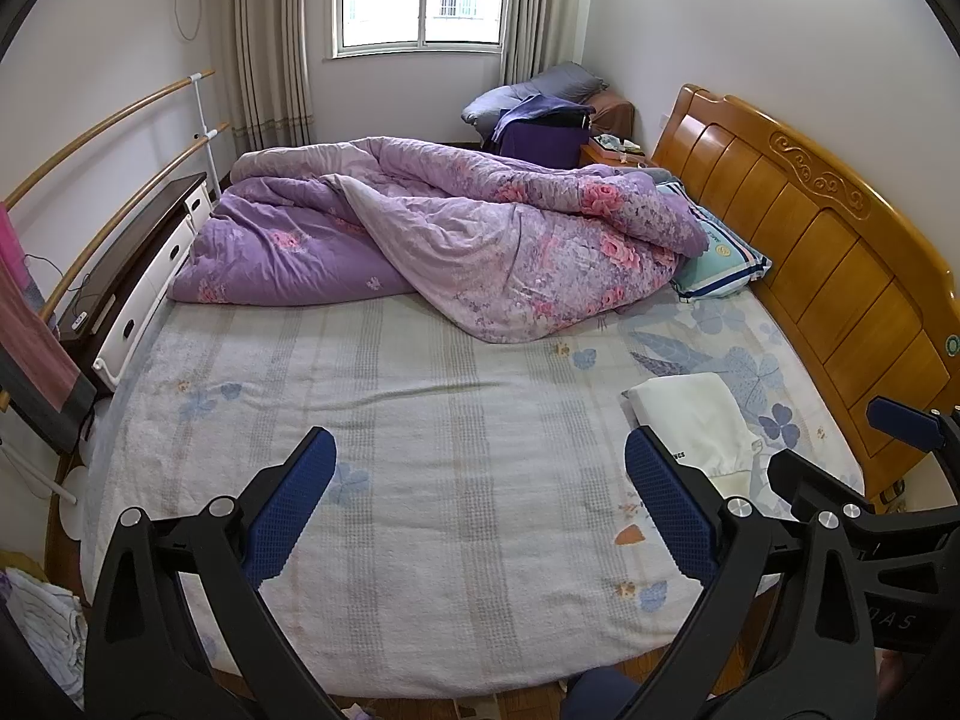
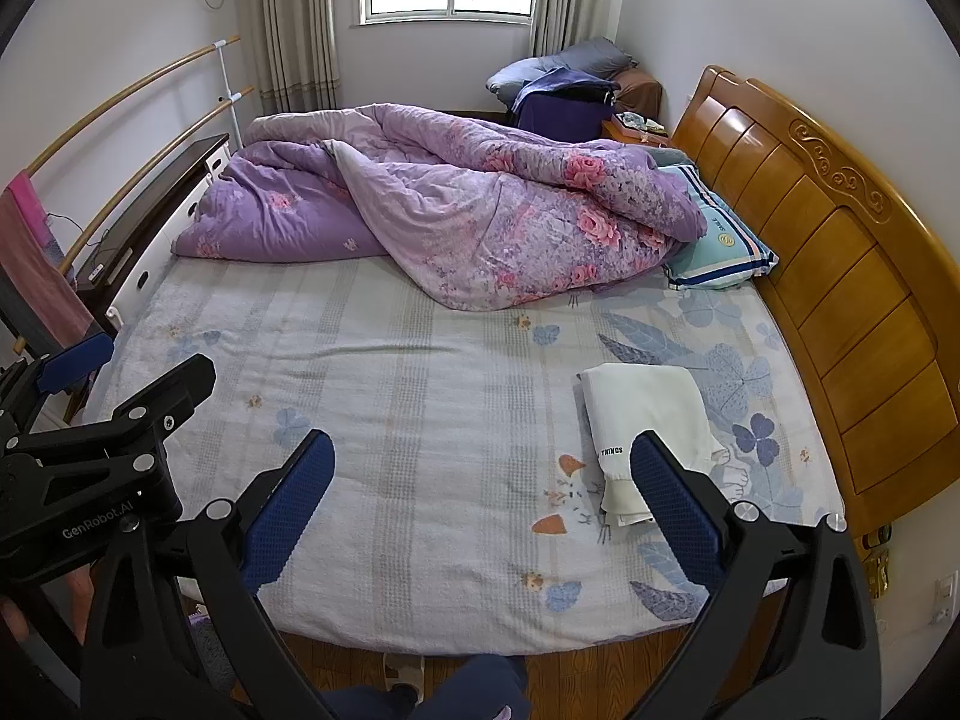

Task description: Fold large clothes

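A folded white garment (image 2: 645, 420) with a small dark label lies on the bed sheet (image 2: 420, 420) at the right, near the headboard; it also shows in the left wrist view (image 1: 696, 420). My left gripper (image 1: 480, 504) is open and empty above the near edge of the bed. My right gripper (image 2: 483, 504) is open and empty, its right finger just in front of the garment. The right gripper shows at the right edge of the left wrist view (image 1: 840, 456), and the left gripper at the left edge of the right wrist view (image 2: 120, 372).
A crumpled purple floral quilt (image 2: 456, 216) covers the far half of the bed. A striped pillow (image 2: 720, 246) lies against the wooden headboard (image 2: 852, 264). A dark-topped cabinet (image 2: 156, 222) and rails stand at the left. Light clothes (image 1: 42, 618) lie low at the left.
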The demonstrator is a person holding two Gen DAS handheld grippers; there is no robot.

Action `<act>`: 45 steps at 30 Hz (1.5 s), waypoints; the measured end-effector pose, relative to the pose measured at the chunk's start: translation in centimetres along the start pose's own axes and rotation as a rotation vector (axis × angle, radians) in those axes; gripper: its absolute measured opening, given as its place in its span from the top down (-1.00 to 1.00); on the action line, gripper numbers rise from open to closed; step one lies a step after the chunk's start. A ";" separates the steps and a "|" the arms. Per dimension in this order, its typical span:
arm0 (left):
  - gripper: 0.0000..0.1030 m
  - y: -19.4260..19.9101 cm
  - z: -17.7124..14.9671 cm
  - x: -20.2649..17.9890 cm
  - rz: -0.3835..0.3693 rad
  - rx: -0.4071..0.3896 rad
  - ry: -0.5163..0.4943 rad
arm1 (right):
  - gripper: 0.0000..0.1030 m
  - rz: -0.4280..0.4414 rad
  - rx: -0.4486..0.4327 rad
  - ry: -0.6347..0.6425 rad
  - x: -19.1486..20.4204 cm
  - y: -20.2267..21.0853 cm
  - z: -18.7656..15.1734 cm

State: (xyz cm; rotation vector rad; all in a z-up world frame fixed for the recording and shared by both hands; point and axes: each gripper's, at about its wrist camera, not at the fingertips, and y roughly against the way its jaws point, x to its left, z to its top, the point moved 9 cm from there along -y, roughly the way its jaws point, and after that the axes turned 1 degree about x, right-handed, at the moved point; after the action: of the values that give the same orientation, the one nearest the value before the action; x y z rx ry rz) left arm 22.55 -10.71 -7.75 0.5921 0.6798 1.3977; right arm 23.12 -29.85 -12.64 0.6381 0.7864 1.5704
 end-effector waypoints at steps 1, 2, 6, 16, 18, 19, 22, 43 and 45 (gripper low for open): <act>-0.89 0.0 0.1 0.0 0.000 -0.001 0.000 | -0.85 0.000 0.000 0.000 -0.1 0.0 0.0; -0.89 0.0 0.1 0.0 -0.001 -0.001 -0.001 | -0.85 0.000 -0.001 0.001 0.0 0.0 0.0; -0.89 0.0 0.1 0.0 0.001 0.000 -0.002 | -0.85 0.000 0.000 0.001 0.0 0.0 0.1; -0.89 -0.1 0.3 0.1 -0.003 -0.002 -0.006 | -0.85 -0.002 -0.001 0.003 -0.1 -0.1 0.1; -0.89 -0.1 0.3 0.3 -0.005 -0.002 -0.008 | -0.85 0.000 0.000 0.002 -0.1 -0.1 0.1; -0.89 -0.2 0.2 0.3 -0.006 -0.002 -0.008 | -0.85 -0.001 -0.001 0.003 -0.1 -0.1 0.2; -0.89 -0.1 0.3 0.2 -0.004 -0.003 -0.008 | -0.85 -0.002 -0.001 0.005 -0.3 -0.2 0.2; -0.89 -0.1 0.3 0.2 -0.005 0.001 -0.010 | -0.85 0.002 0.003 0.008 -0.6 -0.5 0.3; -0.89 -0.1 0.3 0.2 -0.006 0.001 -0.011 | -0.85 0.001 0.003 0.007 -0.7 -0.5 0.1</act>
State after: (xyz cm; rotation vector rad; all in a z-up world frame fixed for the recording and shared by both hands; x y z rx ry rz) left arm 22.86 -10.50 -7.68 0.5976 0.6734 1.3873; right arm 23.65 -30.53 -12.92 0.6355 0.7944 1.5736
